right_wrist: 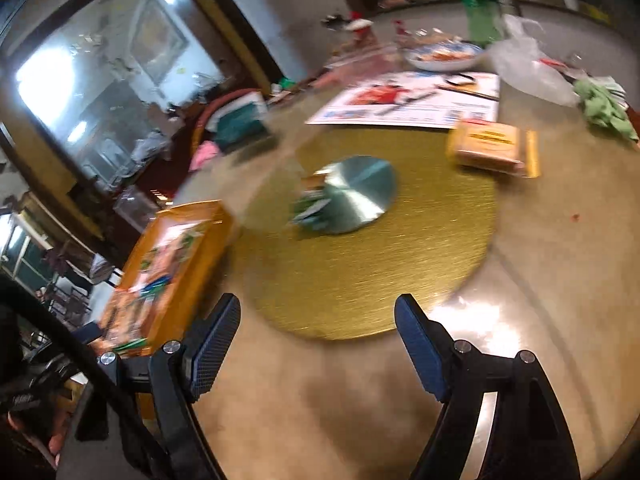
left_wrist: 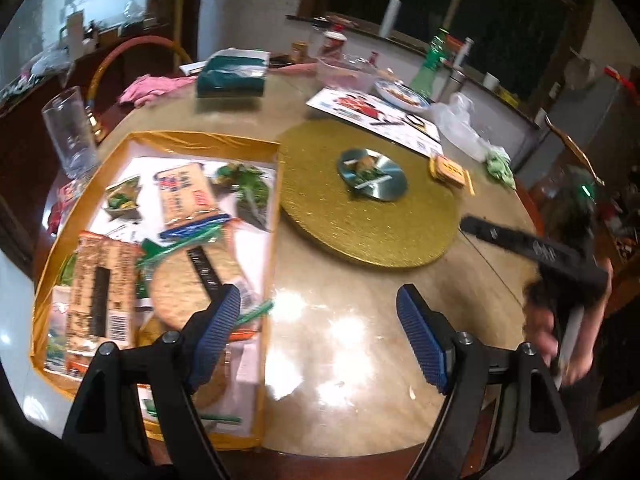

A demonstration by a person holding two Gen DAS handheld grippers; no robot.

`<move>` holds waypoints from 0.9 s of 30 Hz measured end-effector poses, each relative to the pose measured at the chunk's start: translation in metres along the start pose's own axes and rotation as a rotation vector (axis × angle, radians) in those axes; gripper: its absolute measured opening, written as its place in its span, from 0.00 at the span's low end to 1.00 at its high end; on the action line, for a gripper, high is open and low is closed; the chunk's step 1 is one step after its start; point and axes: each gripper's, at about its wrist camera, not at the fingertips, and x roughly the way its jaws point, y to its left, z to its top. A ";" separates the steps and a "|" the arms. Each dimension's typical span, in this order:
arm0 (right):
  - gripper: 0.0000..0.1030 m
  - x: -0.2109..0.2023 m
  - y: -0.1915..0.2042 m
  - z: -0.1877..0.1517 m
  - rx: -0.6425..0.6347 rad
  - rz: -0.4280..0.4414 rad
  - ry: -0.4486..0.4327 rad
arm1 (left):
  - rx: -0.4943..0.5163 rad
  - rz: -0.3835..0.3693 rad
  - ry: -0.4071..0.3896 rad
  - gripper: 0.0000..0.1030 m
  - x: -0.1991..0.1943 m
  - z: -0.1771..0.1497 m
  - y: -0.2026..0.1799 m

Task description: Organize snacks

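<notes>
Round beige table, glossy, cluttered. Nearest: left gripper, jaws spread wide, nothing held between them, bare tabletop seen below. Right gripper, likewise wide apart and empty, is poised over the table's near edge; its black body is also caught, blurred, at the right of the left wrist view. Gold-sided box is set at the left, holding snack packets (round crackers, long wrapped bars, small green packs). Gold turntable is placed mid-table, just beside the box, with one small snack pack on its silver hub. Yellow snack packet lies beyond the turntable's rim. Farther: printed sheet, plate, green bottle, teal tissue box.
</notes>
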 end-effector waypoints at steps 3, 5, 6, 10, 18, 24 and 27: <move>0.77 0.007 -0.030 0.022 0.016 -0.054 0.028 | 0.019 0.009 0.023 0.78 0.006 -0.003 -0.011; 0.77 0.011 -0.049 0.043 0.022 -0.078 0.033 | 0.023 0.012 0.028 0.78 0.006 -0.005 -0.014; 0.77 0.010 -0.062 0.051 0.046 -0.090 0.029 | 0.023 0.013 0.023 0.78 0.005 -0.008 -0.016; 0.77 0.029 -0.103 0.098 0.078 -0.113 0.038 | 0.014 0.020 0.033 0.78 0.004 -0.015 -0.015; 0.77 0.074 -0.133 0.160 0.058 -0.206 0.062 | 0.005 0.056 0.043 0.78 0.001 -0.021 -0.011; 0.77 0.083 -0.149 0.148 0.077 -0.120 0.105 | -0.006 0.039 0.046 0.78 0.003 -0.023 -0.008; 0.78 0.074 -0.136 0.127 0.021 -0.106 0.136 | 0.004 0.024 0.061 0.78 0.011 -0.022 -0.010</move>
